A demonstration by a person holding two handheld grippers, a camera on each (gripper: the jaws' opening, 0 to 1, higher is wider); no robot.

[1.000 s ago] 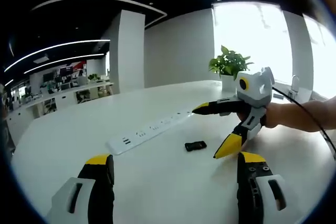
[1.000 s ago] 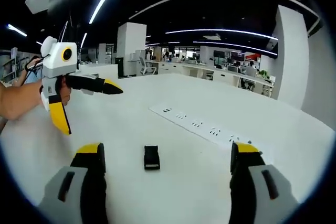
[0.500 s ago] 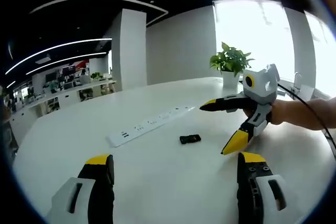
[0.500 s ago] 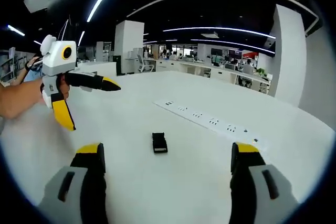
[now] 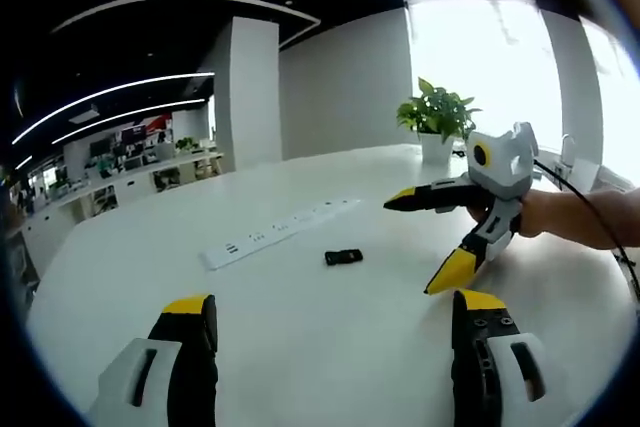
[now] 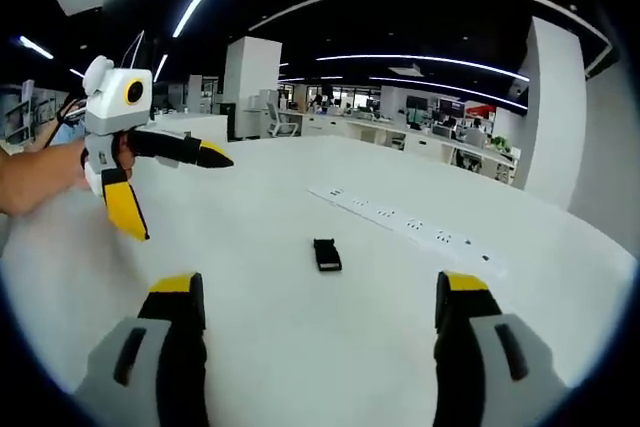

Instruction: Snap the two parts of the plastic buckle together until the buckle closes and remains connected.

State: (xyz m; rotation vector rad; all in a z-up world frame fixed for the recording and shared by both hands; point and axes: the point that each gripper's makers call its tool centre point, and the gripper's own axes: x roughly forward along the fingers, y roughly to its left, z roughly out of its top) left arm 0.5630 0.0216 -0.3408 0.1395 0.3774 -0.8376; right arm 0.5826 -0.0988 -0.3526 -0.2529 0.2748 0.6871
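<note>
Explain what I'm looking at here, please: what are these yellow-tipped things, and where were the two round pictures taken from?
No robot arm here: a person holds a hand tool with a two-fingered claw in each hand, and a small camera rides on each tool. One picture looks forward along the left claw, the other along the right claw; the yellow-tipped pair at the bottom of each picture is that tool's own fingers. Each camera also catches the other tool held out across from it, with the person's hand behind it. Both claws are open and hold nothing. On the white table lies a small black plastic buckle, apart from both claws, with a long white power strip behind it. A potted plant stands at the table's far edge by the window.
</note>
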